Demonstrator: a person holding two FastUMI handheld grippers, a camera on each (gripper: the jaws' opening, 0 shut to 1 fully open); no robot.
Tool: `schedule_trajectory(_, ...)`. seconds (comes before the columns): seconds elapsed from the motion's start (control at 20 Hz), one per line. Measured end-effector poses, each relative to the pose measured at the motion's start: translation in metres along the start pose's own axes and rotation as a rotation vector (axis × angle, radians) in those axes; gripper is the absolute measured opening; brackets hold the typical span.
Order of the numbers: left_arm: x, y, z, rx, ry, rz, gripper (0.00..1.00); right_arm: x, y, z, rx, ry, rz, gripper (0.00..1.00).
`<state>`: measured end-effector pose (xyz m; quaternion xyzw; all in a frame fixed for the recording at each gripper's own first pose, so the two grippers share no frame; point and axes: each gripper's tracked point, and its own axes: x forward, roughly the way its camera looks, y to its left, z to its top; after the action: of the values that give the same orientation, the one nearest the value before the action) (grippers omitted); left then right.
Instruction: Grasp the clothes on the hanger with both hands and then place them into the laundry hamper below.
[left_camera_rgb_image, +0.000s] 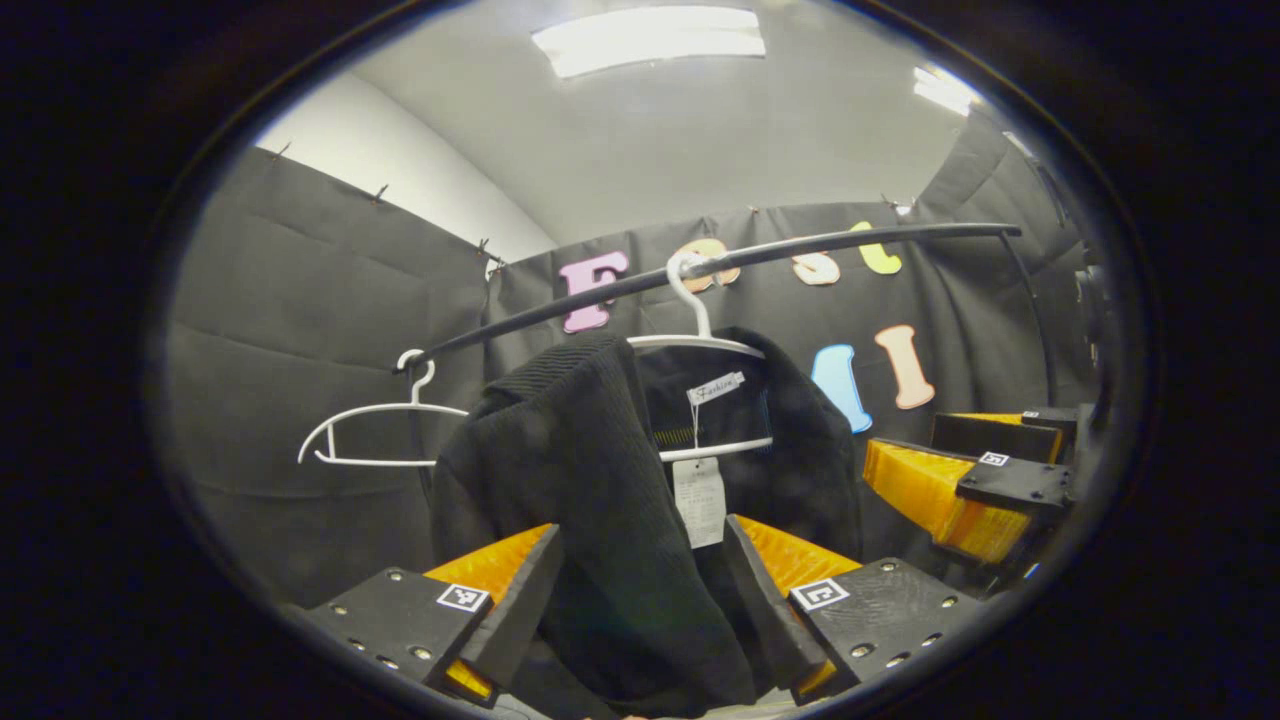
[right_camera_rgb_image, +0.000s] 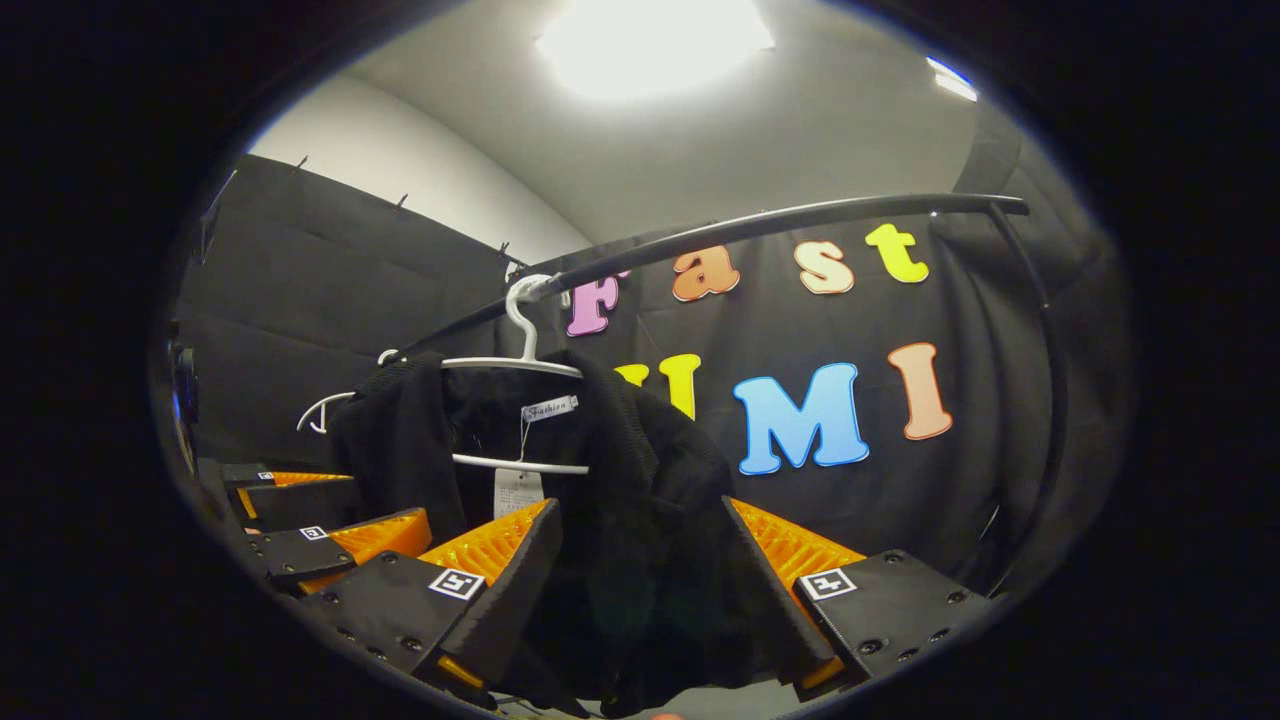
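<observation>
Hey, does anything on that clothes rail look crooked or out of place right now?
Yes. The black jacket sits askew on its white hanger: its left side is bunched forward and off the hanger's shoulder, exposing the neck label and hang tag. A second white hanger hangs bare on the rail.

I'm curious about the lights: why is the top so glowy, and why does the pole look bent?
In the right gripper view the ceiling light glares into a white blob; in the left gripper view the ceiling light keeps its panel shape. The rail bows in both views from fisheye distortion. The black garment looks dim, its folds hard to see.
</observation>
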<state>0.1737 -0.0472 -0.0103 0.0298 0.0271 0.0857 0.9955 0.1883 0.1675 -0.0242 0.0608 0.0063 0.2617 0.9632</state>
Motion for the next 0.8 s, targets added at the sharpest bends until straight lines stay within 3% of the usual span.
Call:
schedule_trajectory(0.5,0.046,0.006,-0.012,0.050,0.014,0.082,0.94,0.062,0.013,-0.029,0.037,0.055,0.084,0.96)
schedule_trajectory(0.8,0.064,0.011,-0.016,0.055,0.011,0.131,0.94,0.085,0.013,-0.037,0.033,0.070,0.078,0.96)
